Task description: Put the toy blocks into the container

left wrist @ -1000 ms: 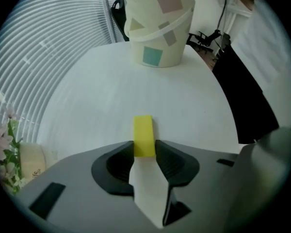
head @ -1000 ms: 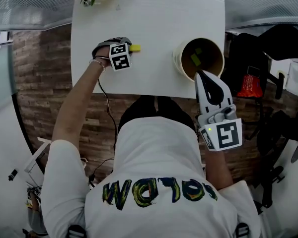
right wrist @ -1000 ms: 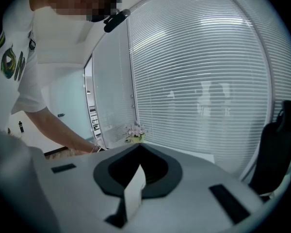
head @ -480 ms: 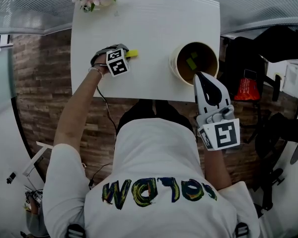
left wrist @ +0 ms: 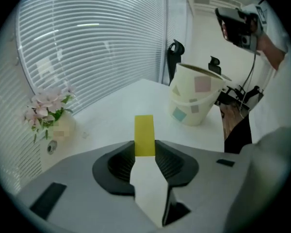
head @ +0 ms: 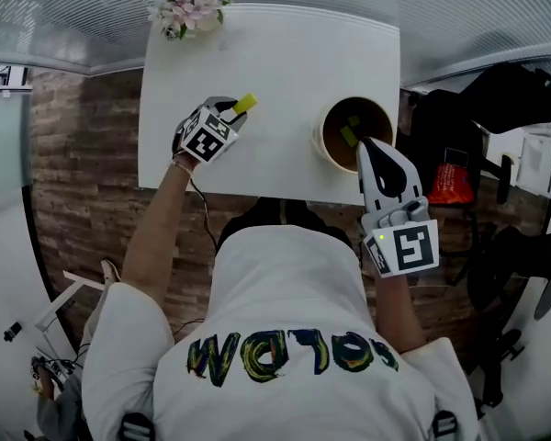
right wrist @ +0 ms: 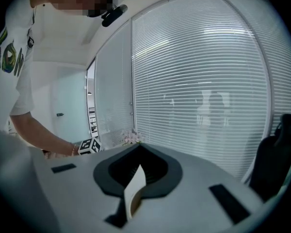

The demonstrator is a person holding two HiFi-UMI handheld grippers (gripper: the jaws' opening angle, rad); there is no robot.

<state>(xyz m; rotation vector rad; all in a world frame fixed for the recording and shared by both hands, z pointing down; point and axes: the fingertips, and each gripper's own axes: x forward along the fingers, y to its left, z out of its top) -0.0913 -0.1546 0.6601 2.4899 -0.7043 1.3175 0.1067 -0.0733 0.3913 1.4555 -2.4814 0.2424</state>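
My left gripper [head: 234, 110] is shut on a yellow block [head: 246, 103], held above the white table [head: 285, 53] left of the container; its jaws have just been closing on that block. In the left gripper view the yellow block [left wrist: 144, 135] stands pinched between the dark pads [left wrist: 170, 162], its upper half sticking out. The cream container [head: 323, 136] sits near the table's front right, with a green block [head: 351, 136] inside. The same container [left wrist: 194, 101] shows ahead and to the right in the left gripper view. My right gripper [head: 366, 145] is shut and empty, its tip over the container's near rim.
A small pot of pink flowers [head: 191, 7] stands at the table's far left corner. Window blinds [left wrist: 97, 42] run behind the table. A dark chair and bags [head: 505, 99] and a red item [head: 452, 182] crowd the floor on the right.
The left gripper has lifted the yellow block off the table and rolled its wrist. The right gripper has risen slightly by the container.
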